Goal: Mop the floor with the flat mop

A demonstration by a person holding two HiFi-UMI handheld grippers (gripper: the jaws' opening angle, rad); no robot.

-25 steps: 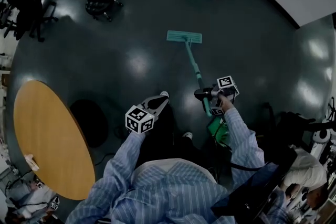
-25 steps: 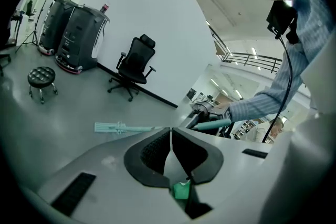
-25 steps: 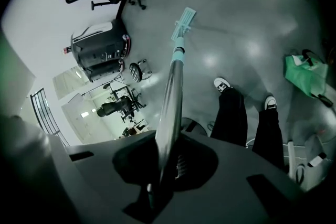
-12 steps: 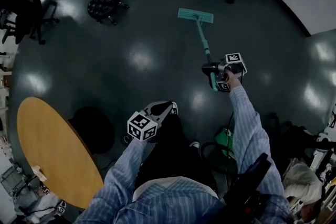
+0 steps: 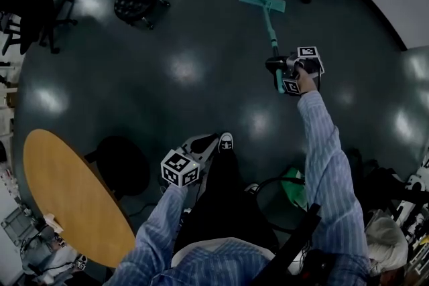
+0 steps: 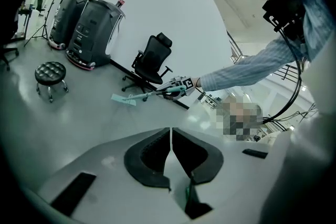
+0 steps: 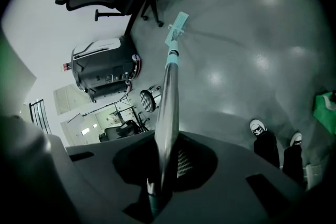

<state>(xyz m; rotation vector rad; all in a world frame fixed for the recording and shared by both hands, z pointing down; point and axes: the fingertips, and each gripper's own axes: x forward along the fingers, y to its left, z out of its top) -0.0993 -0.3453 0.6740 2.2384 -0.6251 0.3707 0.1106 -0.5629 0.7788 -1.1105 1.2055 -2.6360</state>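
Floor (image 5: 167, 97): dark, smooth and glossy, throwing back the lights. We are judging that long overlapping strokes with even pressure suit it.

The flat mop (image 5: 269, 27) is reaching toward 1 o'clock, its teal rectangular pad (image 5: 262, 1) lying flat on the floor; we should keep it flat.

The right gripper (image 5: 276, 65) is clamping the slim round handle. The left gripper (image 5: 209, 143) is hanging at 6 o'clock, jaws together, empty.

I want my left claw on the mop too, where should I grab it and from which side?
Probably the bare mop handle just below the right claw, which clamps its upper end. Come from its left, jaws across the shaft: it's a thin straight pole slanting down to the mop head on the floor. The left claw is shut; open it first.
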